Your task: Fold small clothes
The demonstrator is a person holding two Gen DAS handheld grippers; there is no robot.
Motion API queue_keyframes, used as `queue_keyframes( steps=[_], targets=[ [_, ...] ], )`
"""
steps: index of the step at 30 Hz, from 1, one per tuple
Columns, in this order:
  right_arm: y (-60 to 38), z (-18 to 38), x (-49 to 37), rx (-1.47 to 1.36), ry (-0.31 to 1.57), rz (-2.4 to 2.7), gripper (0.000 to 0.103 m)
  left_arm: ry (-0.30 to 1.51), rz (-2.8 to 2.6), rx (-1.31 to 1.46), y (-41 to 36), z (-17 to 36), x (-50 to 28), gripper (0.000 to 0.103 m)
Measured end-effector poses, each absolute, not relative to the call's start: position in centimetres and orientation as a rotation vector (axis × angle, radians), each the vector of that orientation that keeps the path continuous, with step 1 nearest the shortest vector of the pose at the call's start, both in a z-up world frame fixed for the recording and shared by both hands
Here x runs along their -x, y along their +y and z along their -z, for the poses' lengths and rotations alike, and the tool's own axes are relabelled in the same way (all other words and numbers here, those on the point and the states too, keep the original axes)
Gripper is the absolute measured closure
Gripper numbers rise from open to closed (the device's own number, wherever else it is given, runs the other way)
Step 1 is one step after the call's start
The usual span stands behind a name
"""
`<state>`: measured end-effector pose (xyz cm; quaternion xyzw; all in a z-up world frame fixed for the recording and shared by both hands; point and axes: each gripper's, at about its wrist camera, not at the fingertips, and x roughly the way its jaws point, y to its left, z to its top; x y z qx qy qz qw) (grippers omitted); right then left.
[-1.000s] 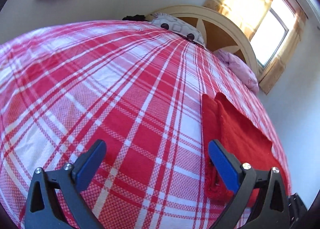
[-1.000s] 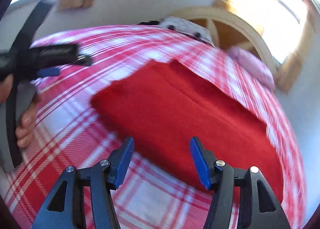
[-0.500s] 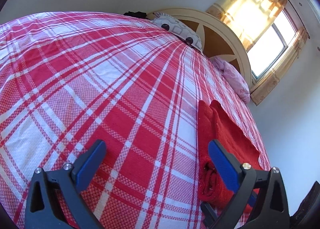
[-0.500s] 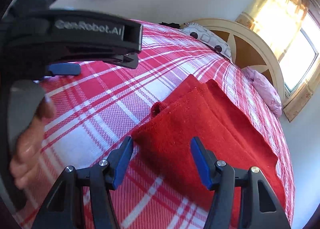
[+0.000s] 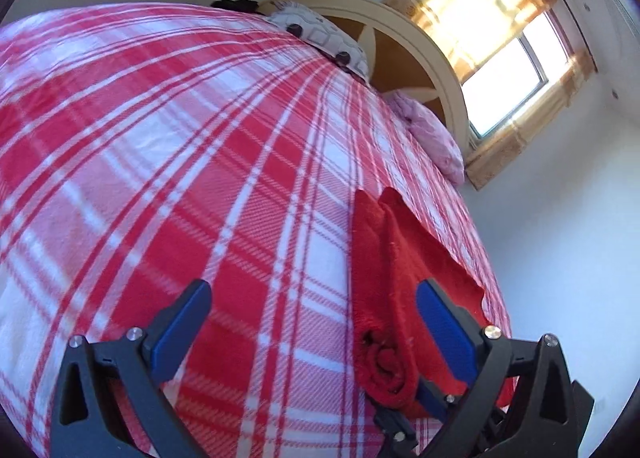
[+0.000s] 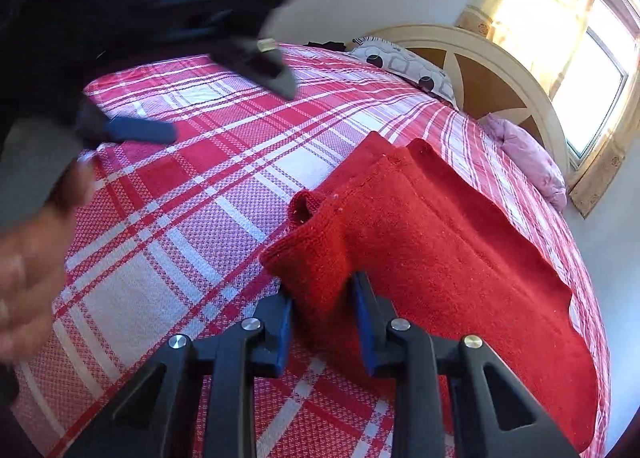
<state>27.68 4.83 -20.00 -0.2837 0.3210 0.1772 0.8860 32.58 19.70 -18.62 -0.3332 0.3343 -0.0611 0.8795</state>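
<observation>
A red cloth point(image 6: 432, 242) lies partly folded on the red and white plaid bed cover point(image 6: 192, 226). My right gripper point(image 6: 324, 310) is shut on the cloth's near left corner, which bunches up between the blue pads. In the left wrist view the cloth point(image 5: 392, 274) lies at the right, its near end rolled. My left gripper point(image 5: 312, 322) is open and empty above the bed, its right finger point(image 5: 444, 326) over the cloth. The left gripper also shows blurred in the right wrist view point(image 6: 168, 70), held by a hand at the upper left.
A cream headboard point(image 6: 500, 70) stands at the far end of the bed with a patterned pillow point(image 6: 404, 66) and a pink pillow point(image 6: 532, 158). A curtained window point(image 6: 592, 70) is at the right. The bed's right edge runs close to the wall.
My right gripper has moved onto the cloth's near corner and closed on it. My left gripper has stayed open and shifted slightly toward the cloth.
</observation>
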Motion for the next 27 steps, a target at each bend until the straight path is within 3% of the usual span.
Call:
queue_keyframes(
  steps=[9,18,20,23,25,27],
  targets=[
    [4.7,20.1,-27.8,0.581,0.668,-0.372,0.075,0.891,0.329,0.566,16.6,17.9,-43.0,0.001],
    [4.5,20.1,-27.9,0.562,0.672,-0.382,0.075,0.959,0.391,0.487,13.5,18.3,-47.0,0.001],
    [4.4,20.1,-28.2,0.559,0.671,-0.383,0.075,0.967,0.397,0.442,12.6,18.3,-47.1,0.012],
    [4.3,20.0,-28.3,0.548,0.67,-0.388,0.075,0.973,0.366,0.381,12.2,18.4,-47.2,0.038],
    [4.0,19.9,-28.3,0.536,0.668,-0.393,0.075,0.98,0.348,0.373,12.5,18.6,-47.5,0.068],
    [3.5,19.7,-28.4,0.518,0.665,-0.397,0.08,0.979,0.354,0.403,13.0,19.0,-47.8,0.088]
  ],
)
